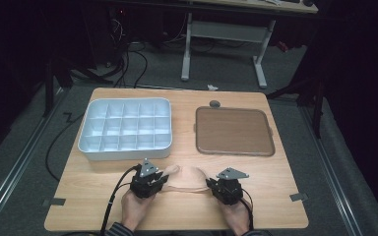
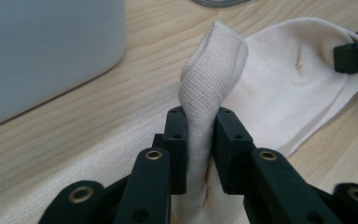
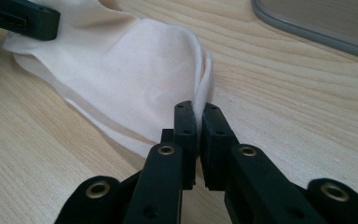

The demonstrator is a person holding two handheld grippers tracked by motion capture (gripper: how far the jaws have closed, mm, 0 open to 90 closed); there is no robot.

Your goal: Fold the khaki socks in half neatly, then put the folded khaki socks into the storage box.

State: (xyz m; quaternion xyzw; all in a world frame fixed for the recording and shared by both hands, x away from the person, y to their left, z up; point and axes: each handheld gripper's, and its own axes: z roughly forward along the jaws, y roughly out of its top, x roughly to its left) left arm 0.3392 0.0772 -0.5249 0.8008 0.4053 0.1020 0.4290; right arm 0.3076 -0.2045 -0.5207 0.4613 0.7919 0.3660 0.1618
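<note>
The sock (image 1: 187, 179) lay at the lower middle of the high view, on the bare wood of the table (image 1: 275, 196) just below the white divided box (image 1: 125, 129) and to the lower left of the brown tray (image 1: 234, 131). It looked light, limp and thin — a pale knit that would sag and fold wherever it was not held, with no risk of breaking. The left gripper (image 2: 200, 140) had its jaws closed on the ribbed cuff end (image 2: 212, 70), which stood up in a bunched fold between the pads. The right gripper (image 3: 199, 135) was pinched nearly shut on a thin edge of the sock's other end. Such cloth slips easily from a shallow pinch — the thick ribbed cuff seemed the surest hold, the thin edge the weaker one.
</note>
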